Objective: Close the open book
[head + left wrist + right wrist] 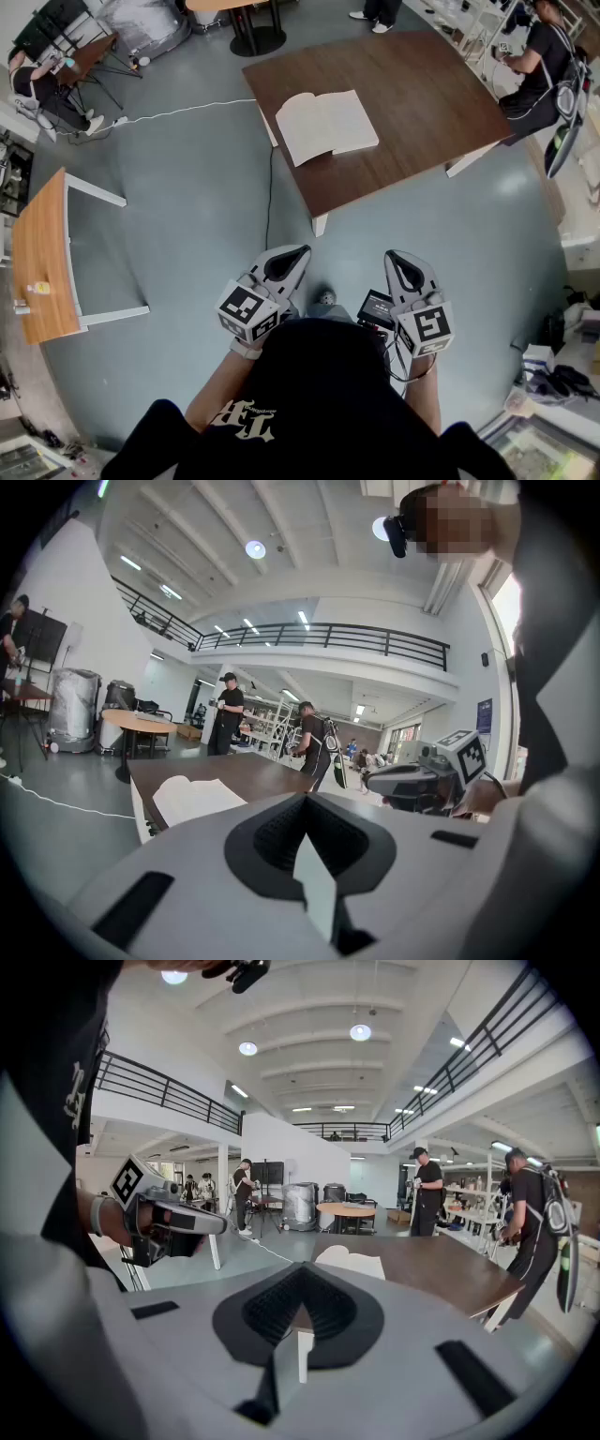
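Observation:
An open book (326,125) with pale pages lies face up near the left front corner of the dark brown table (422,103). Both grippers are held close to my body, well short of the table, over the grey floor. My left gripper (298,253) is shut with nothing in it, and so is my right gripper (395,256). In the left gripper view the book (192,799) lies beyond the closed left gripper (305,803), and the right gripper (422,778) shows at the side. In the right gripper view the book (352,1262) lies ahead of the closed right gripper (302,1274).
An orange-topped desk (42,258) stands at the left. A white cable (187,111) runs across the floor to the table's left edge. A person (539,56) stands by the table's far right corner, others further back. Clutter lines the right wall.

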A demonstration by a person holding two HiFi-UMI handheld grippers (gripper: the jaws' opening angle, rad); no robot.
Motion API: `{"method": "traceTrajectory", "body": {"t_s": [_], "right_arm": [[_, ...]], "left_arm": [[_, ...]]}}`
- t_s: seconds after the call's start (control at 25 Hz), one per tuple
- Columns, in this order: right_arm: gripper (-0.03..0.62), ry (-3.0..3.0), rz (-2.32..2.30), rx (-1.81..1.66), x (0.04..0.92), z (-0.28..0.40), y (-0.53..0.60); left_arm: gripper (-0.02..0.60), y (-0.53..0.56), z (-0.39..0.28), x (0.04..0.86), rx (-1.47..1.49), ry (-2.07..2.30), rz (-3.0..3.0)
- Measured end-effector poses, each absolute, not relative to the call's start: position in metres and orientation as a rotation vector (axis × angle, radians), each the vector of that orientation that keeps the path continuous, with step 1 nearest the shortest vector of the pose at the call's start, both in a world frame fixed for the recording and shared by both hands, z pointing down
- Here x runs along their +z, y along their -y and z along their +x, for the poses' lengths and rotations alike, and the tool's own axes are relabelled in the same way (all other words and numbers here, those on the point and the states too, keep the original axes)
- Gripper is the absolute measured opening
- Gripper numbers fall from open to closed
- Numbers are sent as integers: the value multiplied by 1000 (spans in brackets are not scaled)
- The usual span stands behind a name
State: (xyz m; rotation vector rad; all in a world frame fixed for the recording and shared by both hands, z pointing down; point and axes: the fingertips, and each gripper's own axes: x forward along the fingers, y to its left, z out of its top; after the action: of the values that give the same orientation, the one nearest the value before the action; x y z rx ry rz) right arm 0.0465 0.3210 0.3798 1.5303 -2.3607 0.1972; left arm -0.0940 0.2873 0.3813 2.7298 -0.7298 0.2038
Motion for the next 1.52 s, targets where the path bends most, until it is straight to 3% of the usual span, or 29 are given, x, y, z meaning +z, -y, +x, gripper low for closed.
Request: {"method": "traceTrajectory", "body": {"t_s": [0.84, 1.52], "right_arm": [[-12, 2348, 1562, 236, 386, 81, -339], [-12, 2344, 1508, 221, 391, 81, -295]], "left_arm": [[5, -301, -63, 387, 214, 718, 2733], [5, -250, -62, 388, 202, 743, 2741]]}}
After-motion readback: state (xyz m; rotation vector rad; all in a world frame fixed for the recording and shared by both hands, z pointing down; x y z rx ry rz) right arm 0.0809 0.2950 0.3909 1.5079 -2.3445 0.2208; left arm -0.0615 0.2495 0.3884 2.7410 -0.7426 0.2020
